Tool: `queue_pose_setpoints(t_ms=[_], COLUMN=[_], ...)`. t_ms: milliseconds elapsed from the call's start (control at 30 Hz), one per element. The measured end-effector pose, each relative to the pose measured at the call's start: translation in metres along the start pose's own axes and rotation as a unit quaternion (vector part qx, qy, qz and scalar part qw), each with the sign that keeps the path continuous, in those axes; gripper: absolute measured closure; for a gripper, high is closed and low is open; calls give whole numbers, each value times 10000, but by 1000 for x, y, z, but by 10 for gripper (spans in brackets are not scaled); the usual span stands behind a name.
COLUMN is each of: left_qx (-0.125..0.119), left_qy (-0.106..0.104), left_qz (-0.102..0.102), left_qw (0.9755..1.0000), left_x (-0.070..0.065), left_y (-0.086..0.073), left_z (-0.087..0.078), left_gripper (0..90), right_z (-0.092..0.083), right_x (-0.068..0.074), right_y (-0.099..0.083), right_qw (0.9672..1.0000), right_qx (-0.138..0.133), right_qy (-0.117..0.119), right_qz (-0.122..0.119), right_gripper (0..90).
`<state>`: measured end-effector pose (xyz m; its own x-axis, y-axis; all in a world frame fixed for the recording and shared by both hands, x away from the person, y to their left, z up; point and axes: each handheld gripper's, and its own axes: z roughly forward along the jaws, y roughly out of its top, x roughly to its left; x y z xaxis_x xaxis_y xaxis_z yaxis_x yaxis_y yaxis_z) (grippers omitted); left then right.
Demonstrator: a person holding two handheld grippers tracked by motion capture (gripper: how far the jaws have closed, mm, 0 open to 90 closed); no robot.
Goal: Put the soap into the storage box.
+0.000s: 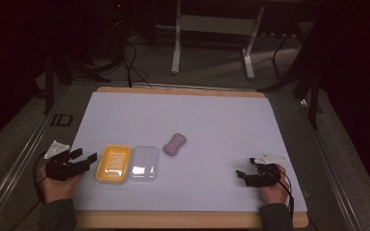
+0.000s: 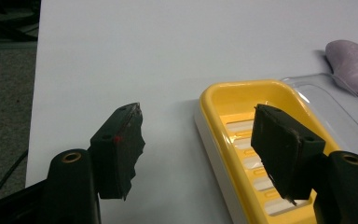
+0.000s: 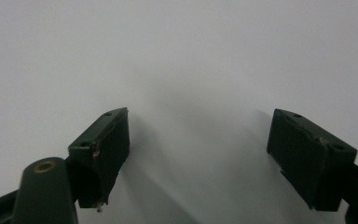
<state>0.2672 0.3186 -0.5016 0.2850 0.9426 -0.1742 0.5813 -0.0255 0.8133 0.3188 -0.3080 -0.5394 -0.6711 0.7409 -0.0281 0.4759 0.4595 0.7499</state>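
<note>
Low in the frame, the left claw (image 1: 87,159) sits at the lower left of the worktop (image 1: 212,115), wide open and holding nothing. The right claw (image 1: 243,174) rests at the lower right – open too, with only bare white sheet in front of it.

Just beside the left claw is the yellow soap tray (image 1: 113,163). The clear lid (image 1: 143,163) lies touching its right side. A bit farther up, near the middle, lies the pink soap (image 1: 175,144).

The soap looks hard, smooth and maybe slippery. Its thin middle looks like the best place to pinch. The tray looks light and may slide.

There is lots of open room – all edges are well away.
</note>
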Motion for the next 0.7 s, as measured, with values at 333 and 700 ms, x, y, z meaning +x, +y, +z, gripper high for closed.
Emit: queue_pose_setpoints(t_ms=[333, 700], left_qx=[41, 140], left_qy=[-149, -268], left_qz=[38, 152], left_qw=[9999, 9994], left_x=[-10, -26], left_y=[2, 6], left_z=[6, 13], left_gripper=[341, 353], right_z=[-7, -8], right_x=[0, 1], right_y=[-3, -4], right_qw=[9993, 9989], right_qx=[-363, -457], right_qy=[32, -16], right_qz=[-43, -77], right_gripper=[202, 196])
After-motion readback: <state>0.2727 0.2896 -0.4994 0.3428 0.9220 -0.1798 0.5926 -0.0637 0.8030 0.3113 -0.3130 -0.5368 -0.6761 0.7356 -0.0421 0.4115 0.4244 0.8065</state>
